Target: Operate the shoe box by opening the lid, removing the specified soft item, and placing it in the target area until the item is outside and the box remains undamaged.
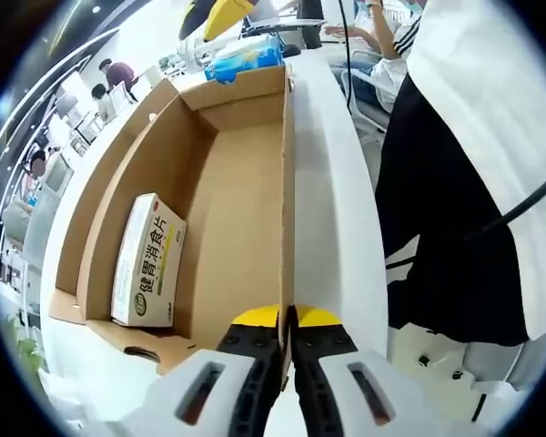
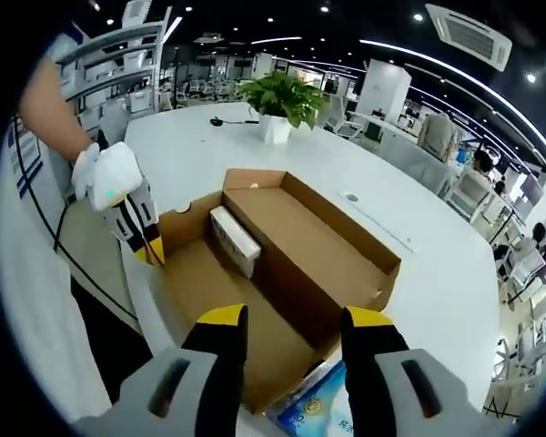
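We had the left claw (image 1: 287,341) pinched shut on the near edge of the shoe box (image 1: 246,173) wall, steadying it on the white table (image 1: 332,191). The right claw (image 2: 291,332) hung wide open and empty above the box's near end. The item, a white and green packet (image 2: 234,238), lay inside against the box's dividing wall, ahead of the right claw and slightly to its left, its long axis running away from that claw. That claw seemed the freer to reach it.
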`<state>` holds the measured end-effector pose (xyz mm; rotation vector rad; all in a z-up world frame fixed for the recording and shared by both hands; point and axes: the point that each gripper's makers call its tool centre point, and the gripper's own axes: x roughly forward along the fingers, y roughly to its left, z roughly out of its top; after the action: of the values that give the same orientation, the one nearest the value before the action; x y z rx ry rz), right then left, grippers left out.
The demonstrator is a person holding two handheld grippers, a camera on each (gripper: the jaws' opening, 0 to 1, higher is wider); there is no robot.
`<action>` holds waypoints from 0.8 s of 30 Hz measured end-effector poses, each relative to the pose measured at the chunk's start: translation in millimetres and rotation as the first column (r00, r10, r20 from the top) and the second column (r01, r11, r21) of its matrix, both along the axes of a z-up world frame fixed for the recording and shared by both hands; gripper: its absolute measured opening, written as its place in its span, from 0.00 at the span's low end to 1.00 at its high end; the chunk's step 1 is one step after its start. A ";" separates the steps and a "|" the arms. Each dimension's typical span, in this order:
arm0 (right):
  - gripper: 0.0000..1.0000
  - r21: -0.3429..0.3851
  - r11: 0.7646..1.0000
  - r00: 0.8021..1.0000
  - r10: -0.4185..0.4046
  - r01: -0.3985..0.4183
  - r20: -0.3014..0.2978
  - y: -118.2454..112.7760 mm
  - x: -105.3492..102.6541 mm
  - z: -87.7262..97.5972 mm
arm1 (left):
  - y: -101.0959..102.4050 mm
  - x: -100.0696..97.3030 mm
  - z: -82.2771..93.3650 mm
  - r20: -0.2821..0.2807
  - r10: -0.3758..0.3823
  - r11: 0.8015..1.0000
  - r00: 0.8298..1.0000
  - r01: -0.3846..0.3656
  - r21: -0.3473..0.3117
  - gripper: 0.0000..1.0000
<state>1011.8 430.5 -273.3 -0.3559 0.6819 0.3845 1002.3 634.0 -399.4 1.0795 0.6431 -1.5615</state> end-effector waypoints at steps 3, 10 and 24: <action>0.41 0.000 1.000 1.000 0.002 -0.002 -0.007 1.1 -0.7 -2.3 | -0.2 0.0 0.3 0.000 -0.001 1.000 1.000 0.001 0.000 0.02; 0.41 0.014 1.000 1.000 0.008 -0.008 -0.007 4.6 1.2 -1.3 | -0.1 0.5 -0.3 0.003 -0.004 1.000 1.000 0.004 -0.002 0.02; 0.35 0.018 0.997 0.995 0.080 -0.081 0.061 23.8 18.5 3.8 | 0.3 0.7 -1.3 0.008 -0.002 1.000 1.000 0.002 -0.004 0.02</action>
<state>1030.3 454.3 -269.4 -0.3745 0.6058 0.4556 1003.0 634.4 -400.7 1.0828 0.6338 -1.5587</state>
